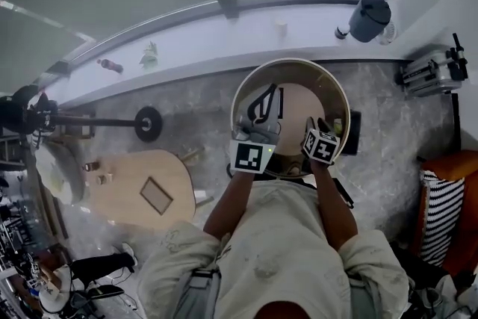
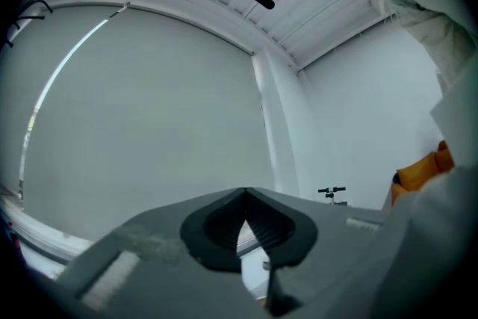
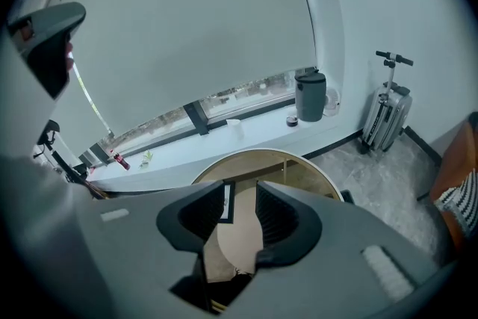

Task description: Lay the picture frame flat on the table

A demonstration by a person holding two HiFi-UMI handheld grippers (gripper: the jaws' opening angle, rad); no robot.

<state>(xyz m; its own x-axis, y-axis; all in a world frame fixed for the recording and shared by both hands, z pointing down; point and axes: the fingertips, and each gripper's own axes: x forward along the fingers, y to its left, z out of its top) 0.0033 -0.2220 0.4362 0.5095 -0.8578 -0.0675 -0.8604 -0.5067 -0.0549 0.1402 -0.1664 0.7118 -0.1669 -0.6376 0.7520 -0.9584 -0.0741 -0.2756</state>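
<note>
The round table [image 1: 346, 97] has a cream-white rim and a light wood top. The picture frame [image 3: 226, 202] has a black border and a white inside. The left gripper [image 2: 243, 199] and the right gripper [image 3: 243, 198] are grey, with black ribbed pads [image 3: 278, 219]. Each marker cube [image 1: 250, 156] carries black squares on white. The floor [image 1: 202, 112] is grey with stone-like mottling. The window ledge [image 1: 224, 32] is white. The bin [image 1: 370, 17] is dark grey, the bottle [image 1: 110, 66] red and the plant [image 1: 149, 56] green. The cushion [image 1: 439, 214] has black and white stripes; the seat [image 1: 457, 164] is orange-brown. The oval table [image 1: 123, 194] is pale wood. The person's top [image 1: 276, 243] is beige.
</note>
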